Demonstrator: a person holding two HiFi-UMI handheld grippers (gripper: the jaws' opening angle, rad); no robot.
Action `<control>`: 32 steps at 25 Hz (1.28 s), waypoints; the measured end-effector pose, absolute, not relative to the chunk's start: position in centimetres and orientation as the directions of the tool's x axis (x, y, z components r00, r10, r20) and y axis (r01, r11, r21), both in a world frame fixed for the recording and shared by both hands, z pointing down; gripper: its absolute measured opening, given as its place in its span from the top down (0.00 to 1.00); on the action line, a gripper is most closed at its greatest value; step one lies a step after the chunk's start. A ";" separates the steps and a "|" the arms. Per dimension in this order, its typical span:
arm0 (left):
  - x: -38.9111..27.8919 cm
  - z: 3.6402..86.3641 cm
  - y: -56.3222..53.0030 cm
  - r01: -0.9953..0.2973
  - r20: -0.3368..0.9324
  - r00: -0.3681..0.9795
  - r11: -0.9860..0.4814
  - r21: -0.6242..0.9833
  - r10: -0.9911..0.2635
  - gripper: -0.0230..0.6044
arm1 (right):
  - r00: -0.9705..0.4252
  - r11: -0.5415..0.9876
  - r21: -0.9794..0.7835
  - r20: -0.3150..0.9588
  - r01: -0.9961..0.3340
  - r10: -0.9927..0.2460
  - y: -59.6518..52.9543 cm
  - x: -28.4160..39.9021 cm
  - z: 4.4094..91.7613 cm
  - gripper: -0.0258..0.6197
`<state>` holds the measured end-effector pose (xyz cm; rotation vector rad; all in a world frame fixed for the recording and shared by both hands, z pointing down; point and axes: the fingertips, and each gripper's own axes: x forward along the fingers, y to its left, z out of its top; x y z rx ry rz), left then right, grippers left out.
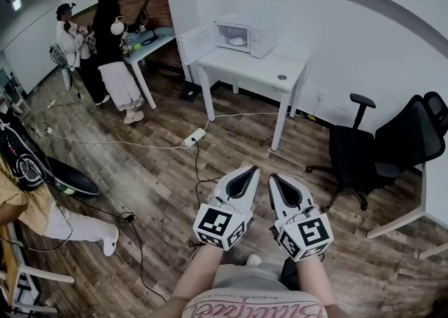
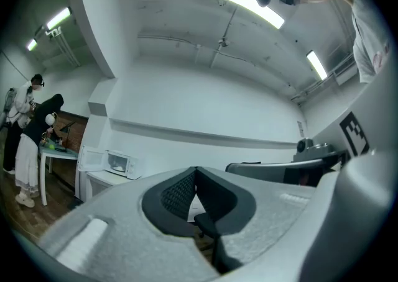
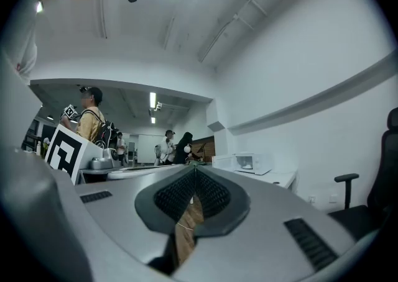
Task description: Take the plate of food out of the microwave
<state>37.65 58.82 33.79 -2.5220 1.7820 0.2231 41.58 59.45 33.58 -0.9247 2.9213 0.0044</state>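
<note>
A white microwave point(image 1: 241, 33) stands on a white table point(image 1: 253, 68) against the far wall, its door point(image 1: 196, 44) swung open to the left. Inside sits a pale plate point(image 1: 237, 41); what lies on it is too small to tell. My left gripper point(image 1: 250, 169) and right gripper point(image 1: 272, 176) are held side by side over the wood floor, well short of the table. Both have their jaws closed tip to tip with nothing between them. The microwave point(image 2: 119, 163) shows small at the left in the left gripper view, and the microwave point(image 3: 247, 163) appears beyond the tips in the right gripper view.
A black office chair point(image 1: 381, 148) stands to the right of the table. A power strip point(image 1: 194, 138) and cables lie on the floor ahead. Two people point(image 1: 105, 47) stand at a desk at the far left. Another person point(image 1: 42, 211) sits at the near left.
</note>
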 end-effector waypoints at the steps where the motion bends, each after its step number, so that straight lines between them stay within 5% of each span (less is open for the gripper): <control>1: 38.2 33.9 58.3 -0.939 -0.147 0.330 -0.340 0.048 -0.932 0.95 | -0.821 0.824 -0.021 -0.067 -0.566 -0.566 59.0 41.9 33.8 0.94; 32: 34.3 34.8 51.4 -0.969 -0.137 0.235 -0.243 0.045 -0.962 0.95 | -0.860 0.866 -0.112 -0.108 -0.487 -0.498 51.5 40.0 34.9 0.94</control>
